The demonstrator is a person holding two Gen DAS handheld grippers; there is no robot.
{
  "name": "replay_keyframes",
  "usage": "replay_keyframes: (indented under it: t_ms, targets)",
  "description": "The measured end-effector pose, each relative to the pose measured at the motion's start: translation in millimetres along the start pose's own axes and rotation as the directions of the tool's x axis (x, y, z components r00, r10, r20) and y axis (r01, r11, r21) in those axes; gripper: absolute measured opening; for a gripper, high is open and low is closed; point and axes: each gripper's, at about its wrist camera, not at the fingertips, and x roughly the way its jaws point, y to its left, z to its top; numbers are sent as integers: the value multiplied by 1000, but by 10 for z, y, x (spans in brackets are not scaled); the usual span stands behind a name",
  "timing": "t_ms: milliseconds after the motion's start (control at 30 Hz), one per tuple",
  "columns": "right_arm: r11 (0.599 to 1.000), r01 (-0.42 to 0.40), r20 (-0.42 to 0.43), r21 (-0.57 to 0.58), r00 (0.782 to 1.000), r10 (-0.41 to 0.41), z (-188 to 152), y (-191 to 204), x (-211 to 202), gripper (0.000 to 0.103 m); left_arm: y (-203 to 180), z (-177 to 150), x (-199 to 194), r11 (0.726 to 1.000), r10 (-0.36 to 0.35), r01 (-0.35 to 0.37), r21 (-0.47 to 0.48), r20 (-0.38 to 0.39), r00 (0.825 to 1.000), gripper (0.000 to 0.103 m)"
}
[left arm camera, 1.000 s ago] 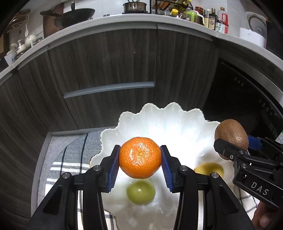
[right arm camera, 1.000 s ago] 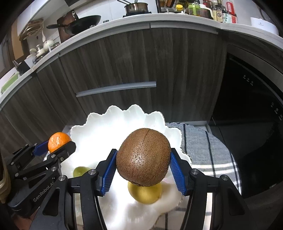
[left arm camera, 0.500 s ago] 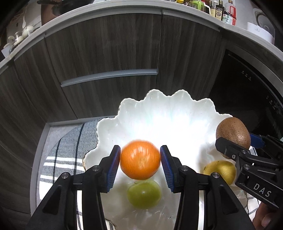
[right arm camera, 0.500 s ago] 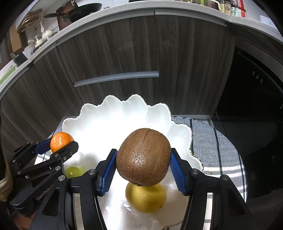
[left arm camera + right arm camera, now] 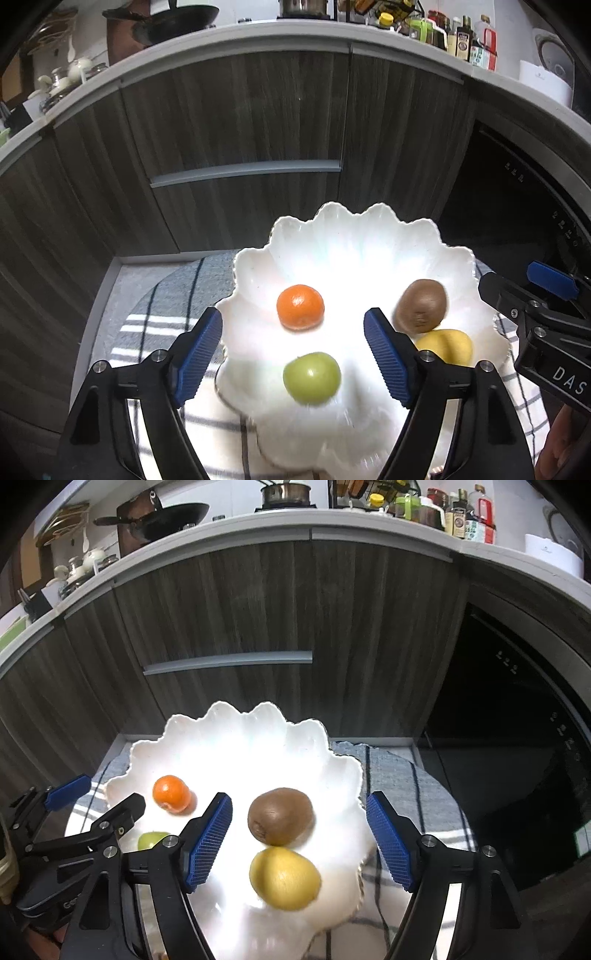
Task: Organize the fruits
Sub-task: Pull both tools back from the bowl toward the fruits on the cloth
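Observation:
A white scalloped bowl point(image 5: 354, 236) point(image 5: 229, 731) stands on a checked cloth. In it lie an orange mandarin point(image 5: 300, 306) point(image 5: 171, 794), a brown kiwi point(image 5: 421, 305) point(image 5: 280, 816), a yellow fruit point(image 5: 448, 345) point(image 5: 284, 878) and a green fruit point(image 5: 311, 376) point(image 5: 147, 840). My left gripper point(image 5: 293, 354) hangs above the bowl, jaws opening, with nothing pressed between its blue pads point(image 5: 195, 354). My right gripper point(image 5: 299, 840) is also opening above the kiwi and yellow fruit, touching neither. Each gripper shows at the edge of the other's view.
The checked cloth point(image 5: 155, 325) point(image 5: 406, 786) covers a round table. Dark wood cabinets point(image 5: 240, 122) with a grey handle stand behind, and a black oven door point(image 5: 517, 720) is at the right. Pans and bottles sit on the counter above.
Both grippers opened. The mandarin dropped from the left gripper into the bowl, and the kiwi dropped from the right gripper beside the yellow fruit. Both grippers lifted slightly.

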Motion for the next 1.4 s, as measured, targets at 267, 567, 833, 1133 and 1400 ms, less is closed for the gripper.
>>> replay_keyframes:
  t_ms: [267, 567, 833, 1133, 1400]
  targets:
    - [1000, 2, 32, 17, 999, -3, -120, -13, -537, 76, -27, -114, -566, 1000, -1, 1, 0, 45, 999, 80]
    - [1000, -3, 64, 31, 998, 1, -325, -16, -1057, 76, -70, -299, -1048, 1000, 5, -5, 1, 81, 997, 80]
    - [999, -10, 81, 40, 997, 7, -496, -43, -1343, 76, -121, -495, -1320, 1000, 8, -9, 9, 92, 996, 80]
    - [999, -22, 84, 41, 996, 18, -731, -65, -1524, 76, -175, -726, -1519, 1000, 9, -11, 15, 94, 996, 80]
    - [999, 2, 97, 44, 995, -7, -887, -146, -1633, 76, -278, -888, -1602, 999, 10, -13, 34, 93, 996, 80]
